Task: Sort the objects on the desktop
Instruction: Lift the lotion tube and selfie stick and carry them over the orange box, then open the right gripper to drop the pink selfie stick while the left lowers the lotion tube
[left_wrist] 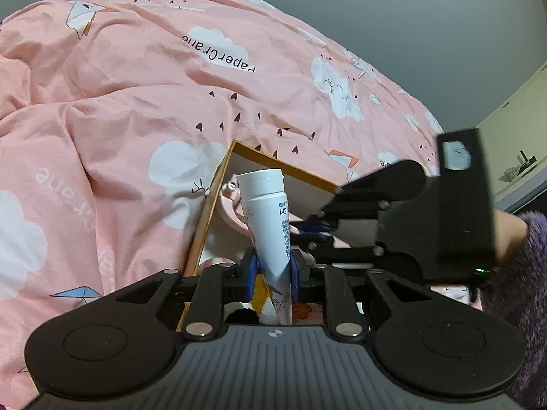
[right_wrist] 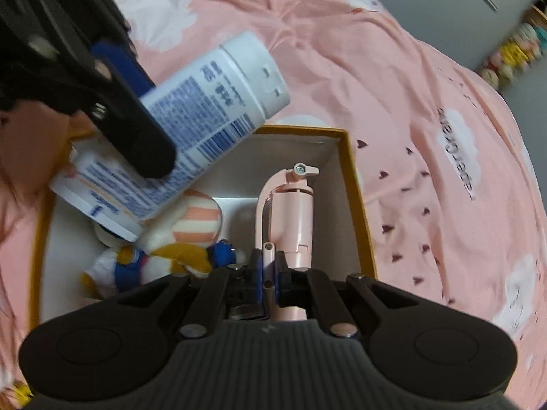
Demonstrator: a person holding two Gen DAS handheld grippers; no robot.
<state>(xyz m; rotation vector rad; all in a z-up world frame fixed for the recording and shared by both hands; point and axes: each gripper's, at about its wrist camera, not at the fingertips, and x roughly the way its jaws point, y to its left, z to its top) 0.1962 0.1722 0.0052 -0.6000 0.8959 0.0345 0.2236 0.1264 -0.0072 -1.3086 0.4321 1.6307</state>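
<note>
The left gripper [left_wrist: 273, 273] is clamped on a white tube [left_wrist: 270, 225], cap pointing away, held over the orange-rimmed box [right_wrist: 355, 205]. The right gripper [right_wrist: 270, 273] is pinched tight on a pink selfie stick [right_wrist: 294, 212] along the box's right wall. A plush toy [right_wrist: 164, 249] lies at the box's near-left side, all on a pink quilt [left_wrist: 119, 102].

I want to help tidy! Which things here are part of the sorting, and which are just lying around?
Part of the sorting:
white tube in the left claw
pink stick in the right claw
box
plush toy, another tube

Just around:
pink duvet
</note>
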